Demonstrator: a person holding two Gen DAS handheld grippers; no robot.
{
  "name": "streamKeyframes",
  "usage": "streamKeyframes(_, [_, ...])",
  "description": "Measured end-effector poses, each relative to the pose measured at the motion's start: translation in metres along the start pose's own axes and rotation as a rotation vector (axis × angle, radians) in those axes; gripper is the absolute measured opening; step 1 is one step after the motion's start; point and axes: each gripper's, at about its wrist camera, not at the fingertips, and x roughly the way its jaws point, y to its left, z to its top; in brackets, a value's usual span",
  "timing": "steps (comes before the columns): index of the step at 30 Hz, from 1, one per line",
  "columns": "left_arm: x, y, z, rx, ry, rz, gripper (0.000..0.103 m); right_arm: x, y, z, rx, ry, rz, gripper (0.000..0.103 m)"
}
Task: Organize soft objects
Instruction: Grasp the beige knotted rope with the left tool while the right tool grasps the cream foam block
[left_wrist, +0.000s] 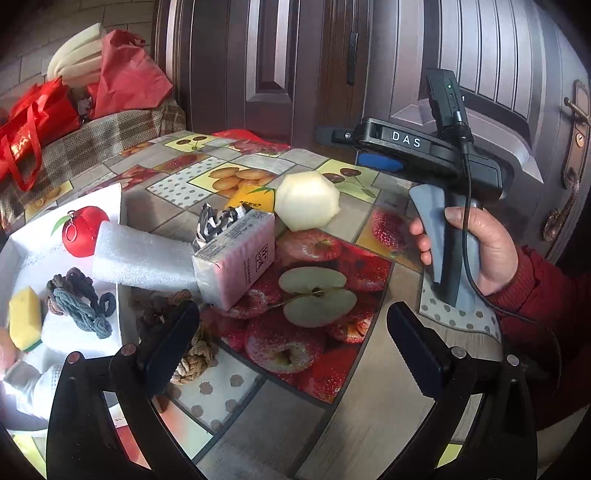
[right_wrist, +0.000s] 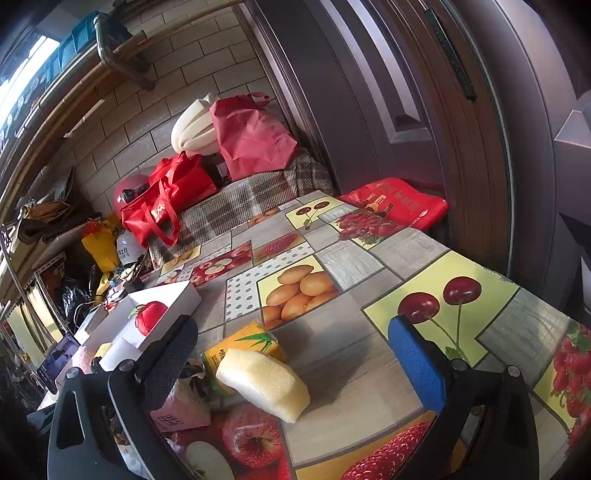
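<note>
A white box (left_wrist: 110, 199) at the table's left holds a red apple plush (left_wrist: 83, 230), a yellow sponge (left_wrist: 24, 314) and dark scrunchies (left_wrist: 83, 306). A white foam tube (left_wrist: 142, 258) leans over its rim. Beside it stands a pink tissue pack (left_wrist: 236, 258) with a zebra scrunchie (left_wrist: 218, 221) behind it, then a yellow tissue pack (right_wrist: 243, 343) and a pale foam block (right_wrist: 262, 384). Brown and beige scrunchies (left_wrist: 194, 356) lie by my left gripper (left_wrist: 295, 343), which is open and empty. My right gripper (right_wrist: 295, 362) is open above the foam block, apart from it.
A hand in a red sleeve (left_wrist: 491, 251) holds the right gripper (left_wrist: 340, 147) over the table's right side. Red bags (right_wrist: 166, 199) and white foam rolls (right_wrist: 192, 129) pile on a plaid-covered seat behind. A red bag (right_wrist: 399, 203) lies at the far table edge beside the door (right_wrist: 369, 110).
</note>
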Motion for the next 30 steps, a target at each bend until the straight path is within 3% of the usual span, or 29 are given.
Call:
streamKeyframes(2, [0.001, 0.008, 0.002, -0.04, 0.01, 0.034, 0.103, 0.0, 0.0, 0.0, 0.001, 0.002, 0.001, 0.103])
streamKeyframes(5, [0.017, 0.022, 0.003, -0.095, 0.088, 0.029, 0.102, 0.0, -0.001, 0.0, 0.003, 0.0, 0.001, 0.103])
streamKeyframes(10, [0.037, 0.013, 0.005, -0.053, 0.162, 0.11, 0.102, 0.0, -0.003, -0.001, 0.012, 0.005, 0.002, 0.103])
streamKeyframes(12, [0.045, 0.01, 0.003, -0.047, 0.2, 0.106, 0.102, 0.0, -0.003, -0.001, 0.012, 0.005, 0.002, 0.103])
streamKeyframes(17, [0.04, -0.019, -0.002, 0.002, 0.207, -0.02, 0.102, 0.001, -0.003, -0.001, 0.019, 0.007, 0.004, 0.103])
streamKeyframes(20, [0.032, -0.023, 0.0, 0.003, 0.171, 0.028, 0.102, 0.002, -0.009, -0.002, 0.046, 0.014, 0.026, 0.103])
streamKeyframes(24, [0.025, -0.004, -0.001, -0.072, 0.148, 0.061, 0.102, 0.018, -0.007, -0.002, 0.008, 0.137, 0.085, 0.103])
streamKeyframes(30, [0.036, -0.017, 0.001, 0.003, 0.187, 0.062, 0.099, 0.038, 0.018, -0.011, -0.139, 0.276, 0.12, 0.103])
